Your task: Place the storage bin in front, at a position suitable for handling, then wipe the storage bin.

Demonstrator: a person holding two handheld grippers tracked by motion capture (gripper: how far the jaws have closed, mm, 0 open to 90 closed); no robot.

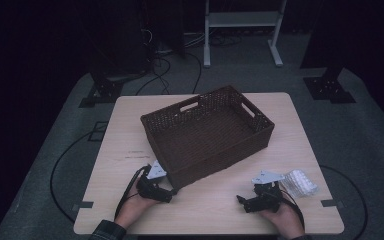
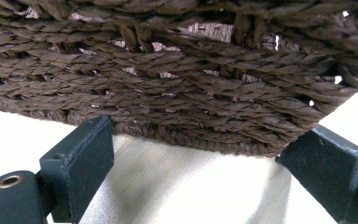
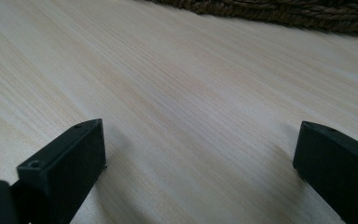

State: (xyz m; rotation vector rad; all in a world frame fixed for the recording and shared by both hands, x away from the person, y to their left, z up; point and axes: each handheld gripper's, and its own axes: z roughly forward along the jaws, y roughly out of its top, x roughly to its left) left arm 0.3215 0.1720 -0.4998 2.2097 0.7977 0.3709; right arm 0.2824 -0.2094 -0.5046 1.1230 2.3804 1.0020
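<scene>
A dark brown woven basket [image 1: 220,155] with cut-out handles stands askew in the middle of the pale wooden table [image 1: 125,125]. Nothing can be seen inside it. My left gripper [image 1: 171,192] lies low on the table at the basket's near left corner, pointing right. In the left gripper view its jaws [image 2: 203,135] stand wide apart, open, with the basket's woven wall [image 2: 177,79] just beyond the tips. My right gripper [image 1: 241,201] rests near the front right of the table, pointing left. It is open [image 3: 198,135] over bare wood, and the basket's base [image 3: 284,11] lies farther off.
A clear plastic packet [image 1: 300,183] lies on the table just right of my right hand. Beyond the table are a white metal stand [image 1: 242,22], dark stand feet [image 1: 327,87] and cables on the grey floor. The table's front edge is close under both hands.
</scene>
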